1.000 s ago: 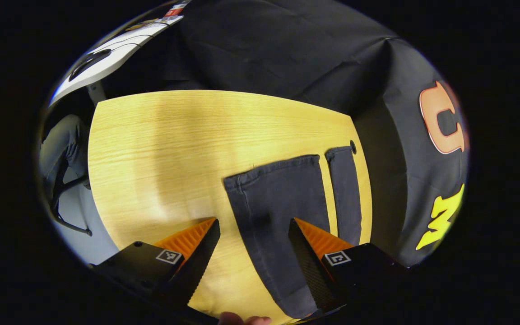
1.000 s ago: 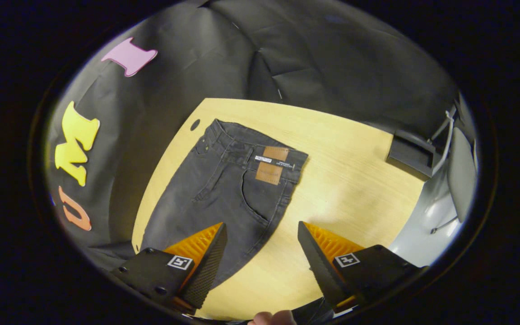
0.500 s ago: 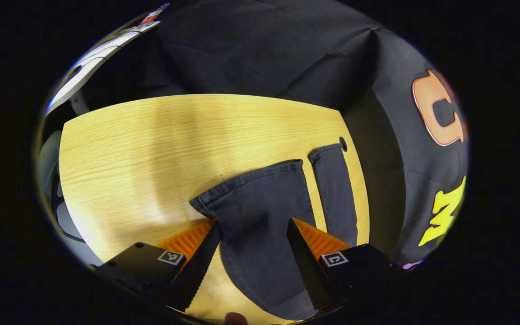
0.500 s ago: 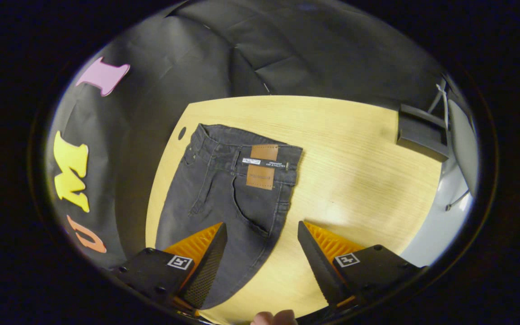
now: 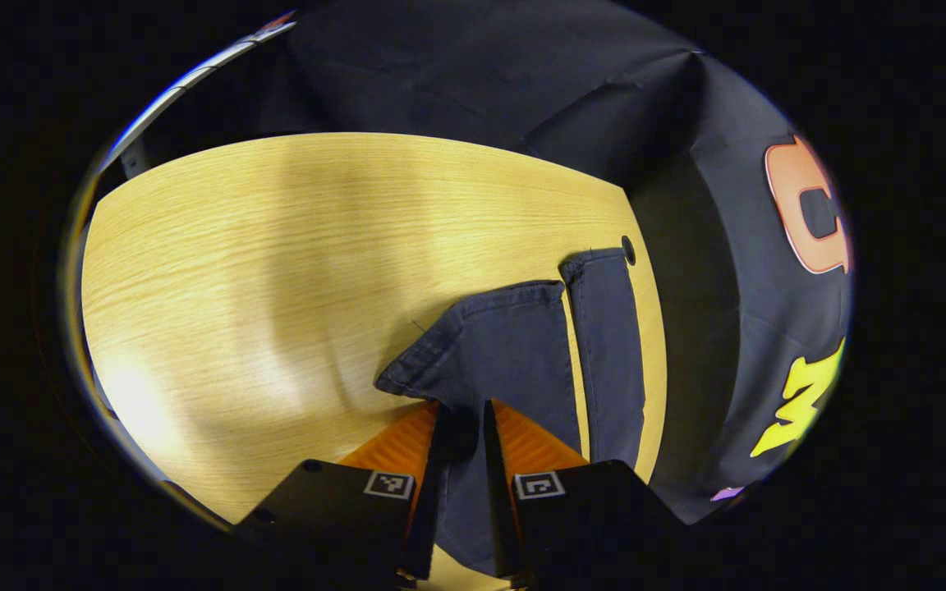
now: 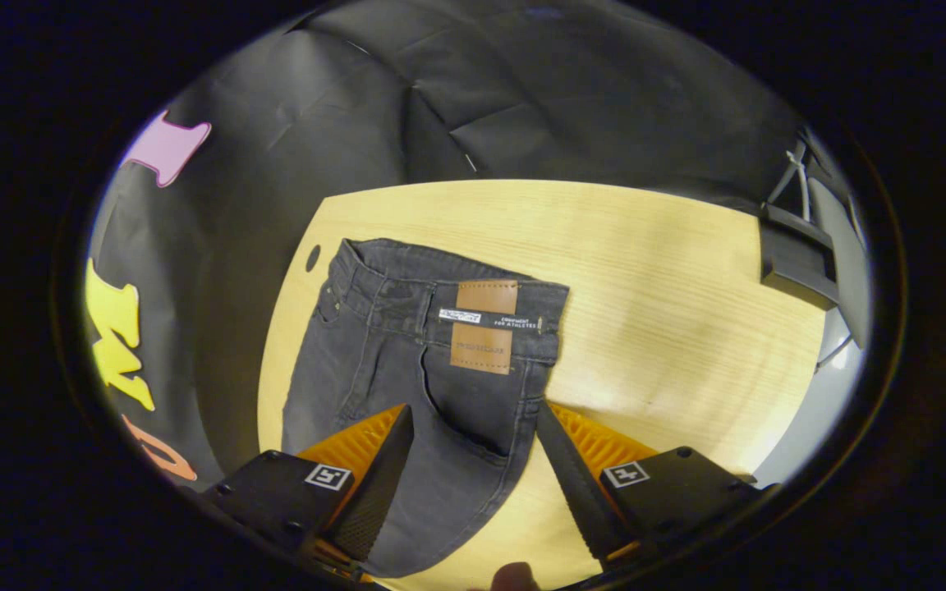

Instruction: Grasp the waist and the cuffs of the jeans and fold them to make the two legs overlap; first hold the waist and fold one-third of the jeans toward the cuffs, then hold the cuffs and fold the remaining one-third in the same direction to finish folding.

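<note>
Jeans (image 6: 407,361): dark grey denim, which we find laid flat on the desk (image 6: 670,279) along its edge beside the booth wall. We see the waistband (image 6: 448,300) in the right gripper view, carrying a brown leather patch (image 6: 485,328); a small round hole (image 6: 313,257) in the desk sits just beside the waist corner.

Cuffs: we see two in the left gripper view. The far cuff (image 5: 596,263) lies flat near the desk corner; the near cuff (image 5: 473,320) is raised and creased, one corner drooping toward the desk.

Left tool (image 5: 463,427): we record it clenched on the near leg, fingers nearly together with denim pressed between them.

Right tool (image 6: 473,423): we record it released, fingers spread wide above the hip and pocket area of the jeans.
</note>
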